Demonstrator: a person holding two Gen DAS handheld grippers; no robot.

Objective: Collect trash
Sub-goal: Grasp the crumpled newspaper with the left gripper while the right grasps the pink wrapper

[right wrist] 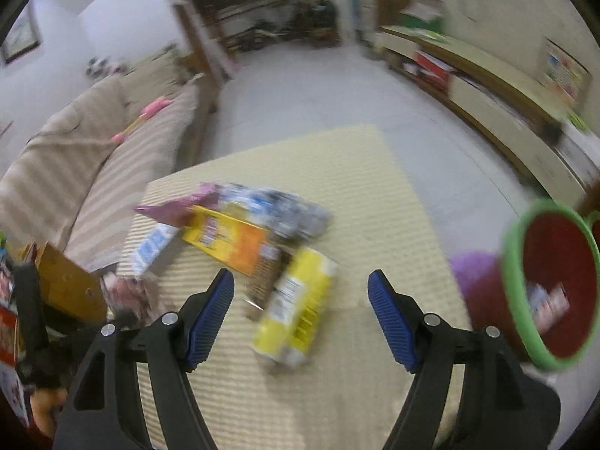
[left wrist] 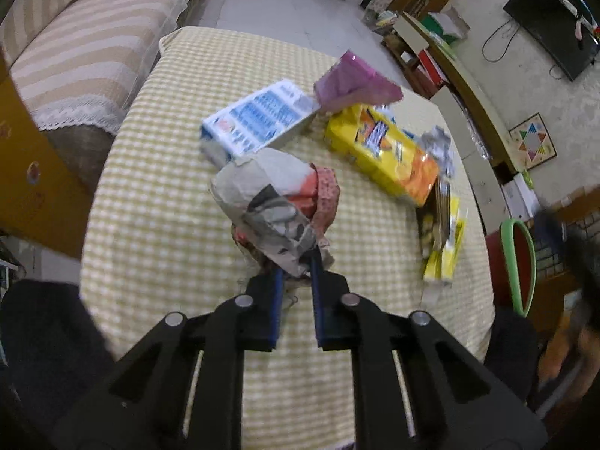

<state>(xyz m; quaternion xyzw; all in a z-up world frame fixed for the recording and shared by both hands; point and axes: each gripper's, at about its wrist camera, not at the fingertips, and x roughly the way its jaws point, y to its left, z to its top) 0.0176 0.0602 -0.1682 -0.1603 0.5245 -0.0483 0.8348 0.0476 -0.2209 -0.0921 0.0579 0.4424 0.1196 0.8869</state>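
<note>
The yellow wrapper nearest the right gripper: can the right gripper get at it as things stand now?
Probably yes. The right gripper is open, with its jaws spread wide, and the yellow wrapper lies on the checked tablecloth directly ahead between them. Nothing lies over it, though the picture is blurred.

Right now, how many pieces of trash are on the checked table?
5, maybe more hidden: blue-white carton, purple wrapper, yellow-orange bag, crumpled foil, yellow packet. Left gripper holds another.
</note>
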